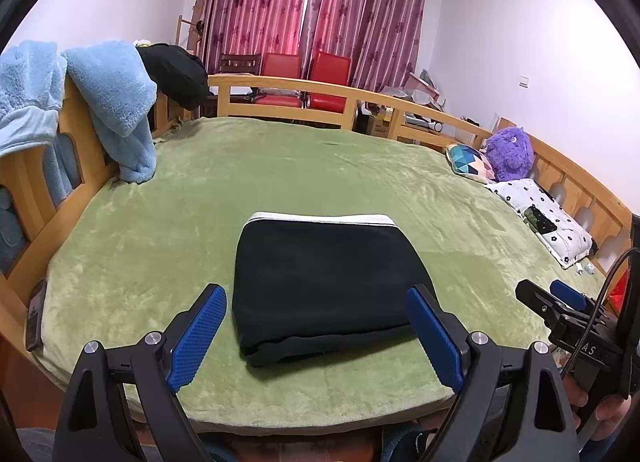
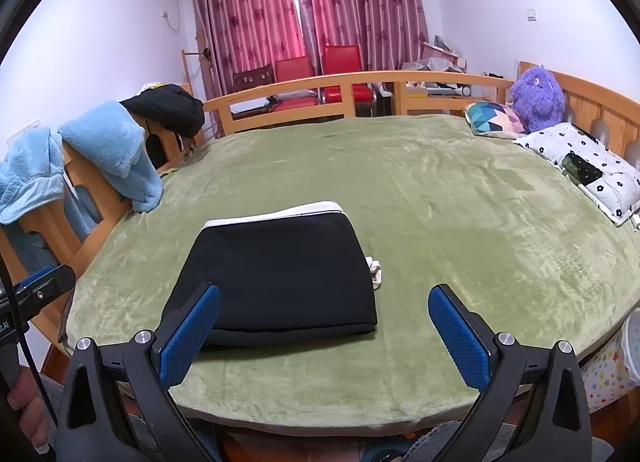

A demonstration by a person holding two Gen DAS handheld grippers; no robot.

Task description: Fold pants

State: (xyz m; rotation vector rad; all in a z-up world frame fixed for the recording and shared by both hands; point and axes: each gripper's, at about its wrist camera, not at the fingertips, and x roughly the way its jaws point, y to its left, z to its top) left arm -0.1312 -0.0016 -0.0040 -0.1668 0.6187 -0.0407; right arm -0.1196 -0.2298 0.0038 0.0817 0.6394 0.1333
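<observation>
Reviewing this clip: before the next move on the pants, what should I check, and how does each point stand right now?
1. Pants folded into a compact rectangle: ok.
2. White waistband on the far edge, lying flat: ok.
3. Left tongs open, holding nothing: ok.
4. Right tongs open, holding nothing: ok.
5. White drawstring tucked in: not ok, it sticks out at the right side of the fold.
6. Layers underneath aligned: cannot tell, only the near edge shows.
</observation>
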